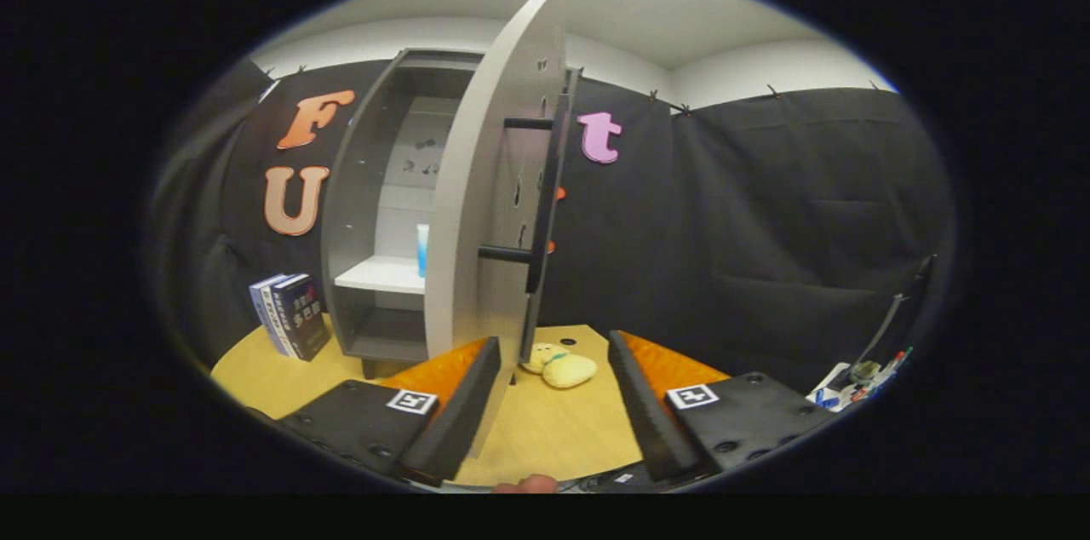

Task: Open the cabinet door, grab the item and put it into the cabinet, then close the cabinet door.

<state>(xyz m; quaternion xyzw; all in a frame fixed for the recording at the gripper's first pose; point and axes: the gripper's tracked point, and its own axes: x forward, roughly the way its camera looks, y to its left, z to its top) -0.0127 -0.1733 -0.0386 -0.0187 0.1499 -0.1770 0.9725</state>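
Note:
A tall grey cabinet (pixel 375 208) stands on the wooden table (pixel 553 429), its door (pixel 477 182) swung wide toward me with a long black bar handle (pixel 545 191) on its face. A light blue item (pixel 422 249) stands upright on the white middle shelf (pixel 383 274) inside. A small yellow plush toy (pixel 562 366) lies on the table just beyond my fingertips, beside the door's lower edge. My gripper (pixel 552 346) is open with nothing between its fingers; the door's bottom corner reaches down close to the left finger.
Several dark blue books (pixel 291 314) stand upright left of the cabinet. A cluster of pens and small tools (pixel 860 382) sits at the table's right end. Black cloth walls close in behind and to the right. A fingertip (pixel 528 485) shows below the fingers.

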